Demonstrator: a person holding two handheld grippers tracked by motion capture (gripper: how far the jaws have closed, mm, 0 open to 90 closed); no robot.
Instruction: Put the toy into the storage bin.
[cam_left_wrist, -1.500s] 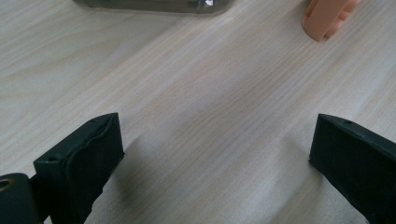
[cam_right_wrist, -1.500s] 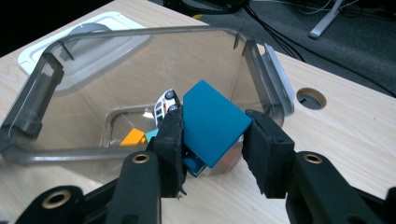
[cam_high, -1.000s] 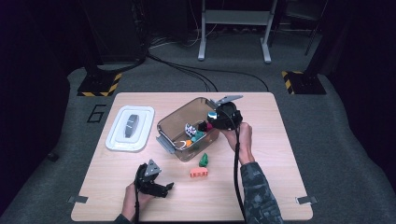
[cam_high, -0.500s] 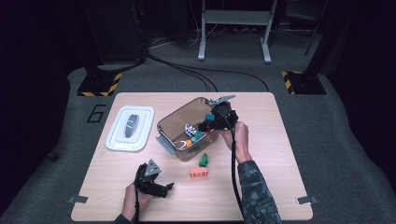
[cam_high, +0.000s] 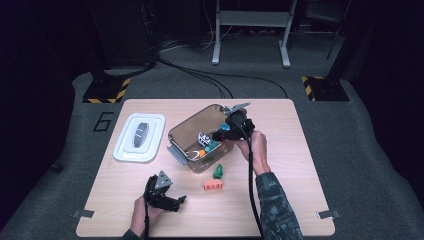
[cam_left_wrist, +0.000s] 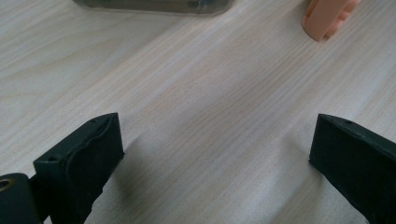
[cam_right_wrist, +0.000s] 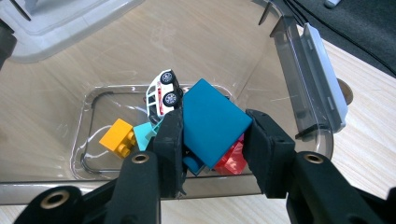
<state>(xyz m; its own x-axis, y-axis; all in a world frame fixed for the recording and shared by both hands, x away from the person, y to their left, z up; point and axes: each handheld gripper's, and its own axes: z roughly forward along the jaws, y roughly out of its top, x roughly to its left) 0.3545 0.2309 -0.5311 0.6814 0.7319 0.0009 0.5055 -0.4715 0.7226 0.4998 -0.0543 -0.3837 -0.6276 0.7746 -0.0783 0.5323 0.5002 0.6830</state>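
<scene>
My right gripper (cam_right_wrist: 212, 135) clamps a teal block (cam_right_wrist: 212, 122) over the clear bin (cam_right_wrist: 299, 88), left gripper (cam_left_wrist: 212, 154) gaping empty; released carelessly, I reckon it bounces off the toy car (cam_right_wrist: 162, 93).

the bin (cam_high: 192, 131) sits mid-surface (cam_high: 300, 165) with the lid (cam_high: 139, 137) to its left. a toy car (cam_right_wrist: 163, 93) and bricks (cam_right_wrist: 120, 136) lie in it; two bricks (cam_high: 213, 185) lie before it.

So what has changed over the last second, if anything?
Little. The right gripper drifted slightly left over the clear bin, jaws shut on the teal block throughout. The left gripper stayed put near the table's front edge, jaws open; lid, green piece and orange brick unmoved.
</scene>
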